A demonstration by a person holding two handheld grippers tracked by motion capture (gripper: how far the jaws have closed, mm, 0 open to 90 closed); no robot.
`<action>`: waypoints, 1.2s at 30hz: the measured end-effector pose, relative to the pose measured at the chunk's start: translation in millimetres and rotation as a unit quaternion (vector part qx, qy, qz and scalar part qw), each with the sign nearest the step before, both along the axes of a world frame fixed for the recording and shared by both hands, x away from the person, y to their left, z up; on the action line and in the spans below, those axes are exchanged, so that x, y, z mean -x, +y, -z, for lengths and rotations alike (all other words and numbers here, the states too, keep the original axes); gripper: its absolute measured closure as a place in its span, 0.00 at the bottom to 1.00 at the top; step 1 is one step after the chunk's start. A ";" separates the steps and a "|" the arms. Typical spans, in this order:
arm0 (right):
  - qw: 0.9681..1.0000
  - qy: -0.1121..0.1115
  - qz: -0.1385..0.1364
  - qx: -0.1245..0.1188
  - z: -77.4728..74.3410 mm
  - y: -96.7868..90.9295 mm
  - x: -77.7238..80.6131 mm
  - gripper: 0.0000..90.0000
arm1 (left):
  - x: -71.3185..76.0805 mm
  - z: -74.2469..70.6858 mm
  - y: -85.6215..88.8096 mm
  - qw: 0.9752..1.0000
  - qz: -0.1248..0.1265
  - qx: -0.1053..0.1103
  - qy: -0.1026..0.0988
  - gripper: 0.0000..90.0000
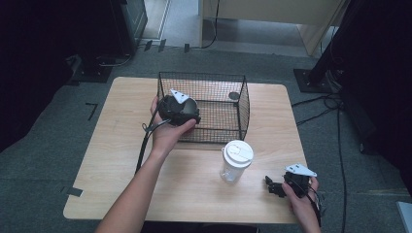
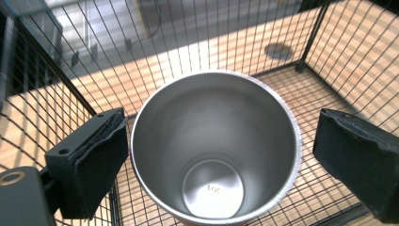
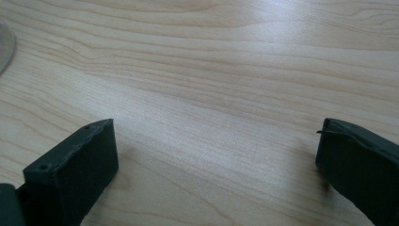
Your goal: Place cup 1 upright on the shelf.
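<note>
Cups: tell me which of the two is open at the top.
The steel cup in the wire basket, between the left gripper's open jaws, has no lid. The clear cup on the table carries a white lid.

A light wooden table [image 1: 121,160] stands on grey carpet and carries a black wire basket [image 1: 233,124] toward its far edge. Just in front of the basket stands a clear tumbler [image 1: 235,162] with a white lid. A small dark disc [image 1: 234,95], possibly a lid, lies in the basket's far right corner.
</note>
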State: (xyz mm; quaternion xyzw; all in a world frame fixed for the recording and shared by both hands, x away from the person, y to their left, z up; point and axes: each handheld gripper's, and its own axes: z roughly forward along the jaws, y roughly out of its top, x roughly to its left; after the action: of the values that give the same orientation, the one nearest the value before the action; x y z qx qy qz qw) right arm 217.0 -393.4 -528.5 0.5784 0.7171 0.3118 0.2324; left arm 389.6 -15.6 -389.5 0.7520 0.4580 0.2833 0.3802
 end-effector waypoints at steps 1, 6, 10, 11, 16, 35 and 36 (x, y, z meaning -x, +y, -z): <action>1.000 0.000 0.000 0.000 0.0 0.0 0.0 0.00 | 2.1 -2.0 0.7 1.000 0.002 0.003 -0.004 0.05; 1.000 0.000 0.000 0.000 0.0 0.0 0.1 0.00 | 14.0 -7.7 5.0 0.999 0.007 0.008 -0.036 0.05; 1.000 0.000 0.000 0.000 0.0 0.0 0.1 0.00 | 24.8 -9.8 12.9 0.998 0.007 0.022 -0.060 0.05; 1.000 0.000 0.000 0.000 0.0 0.0 0.1 0.00 | 24.8 -9.8 12.9 0.998 0.007 0.022 -0.060 0.05; 1.000 0.000 0.000 0.000 0.0 0.0 0.0 0.00 | 39.5 -10.8 22.3 0.995 0.017 0.033 -0.096 0.05; 1.000 0.001 0.000 0.000 0.0 0.1 0.1 0.00 | 81.0 20.9 60.5 0.992 0.000 0.041 -0.117 0.05; 1.000 0.000 0.000 0.000 0.0 0.0 0.1 0.00 | 82.7 22.7 62.9 0.992 -0.002 0.042 -0.115 0.05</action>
State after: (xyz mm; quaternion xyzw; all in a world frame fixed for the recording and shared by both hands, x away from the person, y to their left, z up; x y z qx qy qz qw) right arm 217.0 -393.4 -528.4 0.5785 0.7172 0.3116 0.2321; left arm 306.9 47.4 -412.2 0.6967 0.4240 0.3490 0.4615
